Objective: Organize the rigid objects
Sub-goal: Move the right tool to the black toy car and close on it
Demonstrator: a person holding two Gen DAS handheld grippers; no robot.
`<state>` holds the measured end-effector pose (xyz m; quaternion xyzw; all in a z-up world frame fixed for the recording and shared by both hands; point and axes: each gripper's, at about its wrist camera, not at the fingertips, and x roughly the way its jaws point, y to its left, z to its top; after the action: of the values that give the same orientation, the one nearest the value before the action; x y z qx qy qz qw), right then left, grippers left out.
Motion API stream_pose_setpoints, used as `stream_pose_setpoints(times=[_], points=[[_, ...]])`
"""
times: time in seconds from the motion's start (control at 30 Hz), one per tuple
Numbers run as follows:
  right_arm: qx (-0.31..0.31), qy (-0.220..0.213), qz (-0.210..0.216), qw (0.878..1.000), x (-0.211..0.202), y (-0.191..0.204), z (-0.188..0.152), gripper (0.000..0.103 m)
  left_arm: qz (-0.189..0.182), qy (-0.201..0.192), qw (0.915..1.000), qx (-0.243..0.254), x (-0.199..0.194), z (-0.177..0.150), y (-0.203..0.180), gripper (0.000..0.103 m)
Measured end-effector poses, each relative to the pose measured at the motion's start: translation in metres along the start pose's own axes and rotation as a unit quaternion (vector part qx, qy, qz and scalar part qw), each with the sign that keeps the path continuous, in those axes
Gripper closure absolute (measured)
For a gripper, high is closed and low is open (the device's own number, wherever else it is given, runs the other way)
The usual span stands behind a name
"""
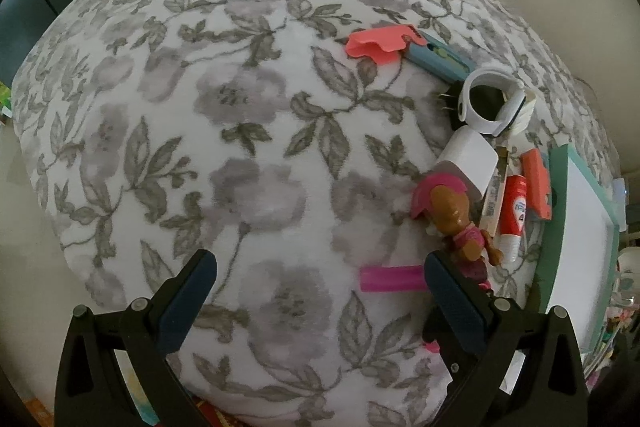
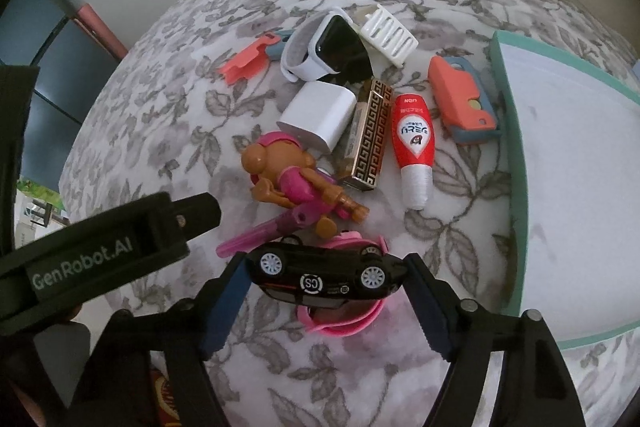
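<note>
We hold the right gripper (image 2: pixel 324 281) pinching the black toy car (image 2: pixel 324 273) end to end, just in front of the dog figurine (image 2: pixel 296 183), for lifting clear. Our left gripper (image 1: pixel 320 287) stands spread, empty, beside that figurine.

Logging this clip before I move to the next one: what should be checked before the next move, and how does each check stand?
1. Black toy car sits between the right gripper fingers, ends apparently meeting both pads: ok.
2. Car lifted clear of the pink item beneath: cannot tell.
3. Left gripper open and empty: ok.
4. Left gripper clear of the dog figure: not ok, one finger is right beside it.
5. Bare room in the teal-rimmed tray: ok.
</note>
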<state>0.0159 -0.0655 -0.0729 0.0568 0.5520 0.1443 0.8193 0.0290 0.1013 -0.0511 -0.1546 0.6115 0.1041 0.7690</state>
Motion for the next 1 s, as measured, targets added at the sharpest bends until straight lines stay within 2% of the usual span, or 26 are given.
stream_pose_setpoints(times=[0.37, 0.77, 1.0], points=[[0.013, -0.022, 0.0, 1.0, -0.023, -0.018, 0.002, 0.024, -0.036, 0.01, 0.9992, 0.016, 0.011, 0.006, -0.02, 0.0], [0.022, -0.062, -0.035, 0.997, -0.056, -0.046, 0.006, 0.024, -0.047, 0.034, 0.9977, 0.035, 0.025, 0.01, -0.035, 0.0], [0.051, -0.077, -0.044, 0.995, -0.072, -0.072, 0.006, 0.024, -0.05, 0.056, 0.9954, 0.06, 0.036, 0.004, -0.051, 0.0]])
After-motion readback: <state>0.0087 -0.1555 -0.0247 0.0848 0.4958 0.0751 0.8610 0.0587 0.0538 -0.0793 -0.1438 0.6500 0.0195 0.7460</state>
